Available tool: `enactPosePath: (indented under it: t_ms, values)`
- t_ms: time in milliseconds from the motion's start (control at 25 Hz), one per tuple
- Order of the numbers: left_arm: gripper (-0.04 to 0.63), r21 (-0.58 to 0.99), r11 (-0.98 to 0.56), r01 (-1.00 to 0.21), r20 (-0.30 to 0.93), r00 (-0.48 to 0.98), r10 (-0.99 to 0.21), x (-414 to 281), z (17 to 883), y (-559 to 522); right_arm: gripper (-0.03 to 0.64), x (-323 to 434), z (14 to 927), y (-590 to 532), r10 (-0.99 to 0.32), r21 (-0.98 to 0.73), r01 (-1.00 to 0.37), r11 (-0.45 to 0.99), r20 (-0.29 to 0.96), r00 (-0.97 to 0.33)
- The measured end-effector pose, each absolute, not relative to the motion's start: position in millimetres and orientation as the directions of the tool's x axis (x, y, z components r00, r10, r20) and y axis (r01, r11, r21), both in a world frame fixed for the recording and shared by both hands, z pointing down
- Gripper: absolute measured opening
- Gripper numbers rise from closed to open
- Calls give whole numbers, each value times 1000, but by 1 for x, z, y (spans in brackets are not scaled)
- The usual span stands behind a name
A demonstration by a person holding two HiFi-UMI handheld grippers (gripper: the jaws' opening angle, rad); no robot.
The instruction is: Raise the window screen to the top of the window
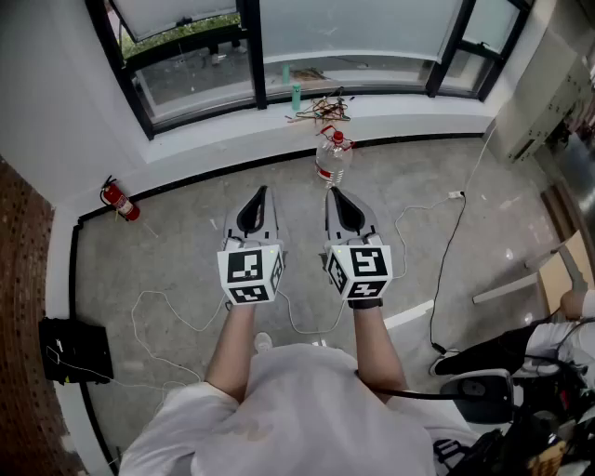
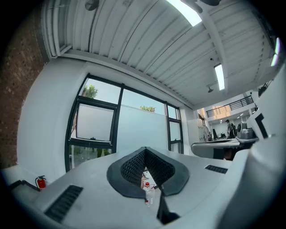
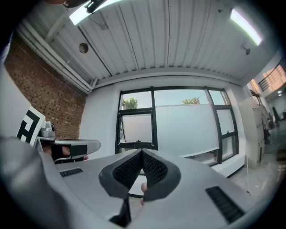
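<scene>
Left tool [image 1: 261,191] and right tool [image 1: 332,192] both closed, nothing gripped, side by side, aimed at window screen [image 1: 358,26]; bottle [image 1: 333,158] on floor [image 1: 186,242] ahead.

Setting: an industrial-style lab or workshop hall, not a home.

Evidence:
- The bare grey polished concrete floor [image 1: 186,251] runs up to a wide black-framed window [image 1: 253,46] set in a white wall.
- A red brick wall [image 3: 44,85] stands to one side.
- The white ribbed metal ceiling [image 3: 156,40] carries long strip lights [image 2: 219,76].
- A red fire extinguisher [image 1: 121,201] stands on the floor against the wall.
- Loose white cables [image 1: 153,311] and a black cable [image 1: 451,251] trail across the floor.
- A black equipment box [image 1: 72,350] sits by the brick.
- At the far end, in the left gripper view, there is an upper gallery with dark railing [image 2: 230,107]. A person [image 2: 229,127] stands among equipment below it.
</scene>
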State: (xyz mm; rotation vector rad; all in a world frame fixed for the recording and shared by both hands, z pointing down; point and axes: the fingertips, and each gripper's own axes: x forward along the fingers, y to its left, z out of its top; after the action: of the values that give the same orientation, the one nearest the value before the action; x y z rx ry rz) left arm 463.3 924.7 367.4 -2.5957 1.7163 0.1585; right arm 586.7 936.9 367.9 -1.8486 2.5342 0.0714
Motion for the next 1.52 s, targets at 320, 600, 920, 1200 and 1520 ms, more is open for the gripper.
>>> enactPosePath:
  t_ms: [320, 600, 920, 1200, 1520]
  values:
    - [-6, 2, -358, -934, -88, 357, -930, 436, 374, 918, -6, 551, 374, 927, -936, 40, -936, 350, -26, -351]
    - [-6, 21, -270, -963, -87, 267, -960, 368, 380, 908, -6, 472, 377, 913, -870, 5, -871, 491, -45, -491]
    - [-6, 52, -150, -987, -102, 144, -984, 245, 383, 899, -5, 349, 385, 885, -817, -21, -817, 577, -27, -576]
    - [-6, 83, -71, -994, -98, 62, -993, 166, 397, 894, -5, 262, 405, 871, -766, 19, -766, 643, 9, -643]
    - [-6, 82, -28, -996, -59, 24, -998, 136, 407, 832, -5, 223, 412, 806, -721, -14, -722, 692, 43, -692]
